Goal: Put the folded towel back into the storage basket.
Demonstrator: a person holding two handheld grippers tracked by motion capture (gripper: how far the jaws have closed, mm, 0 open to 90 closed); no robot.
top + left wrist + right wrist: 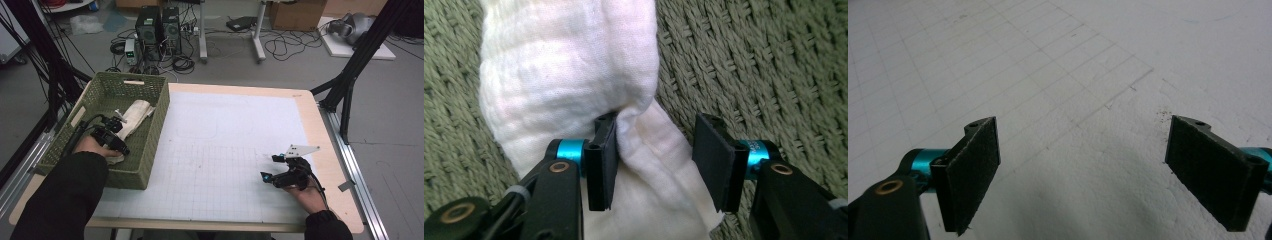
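A white cloth (135,114) lies crumpled in a green woven basket (156,145) at the table's left. My left gripper (116,144) reaches down into the basket at the cloth's near end. In the left gripper view the jaws stand apart around a raised fold of the cloth (569,75); the left pad (601,160) touches the fold and the right pad (714,160) stands off it, so the left gripper (656,150) is open. My right gripper (270,167) rests low over the white gridded mat (225,150) at the front right, open with nothing between its pads (973,170).
The basket floor (749,60) surrounds the cloth. The mat (1048,60) covers most of the wooden table (320,130). Beyond the far edge, computer towers (157,27), cables and cardboard boxes sit on the floor. Black frame legs (350,75) stand at the right.
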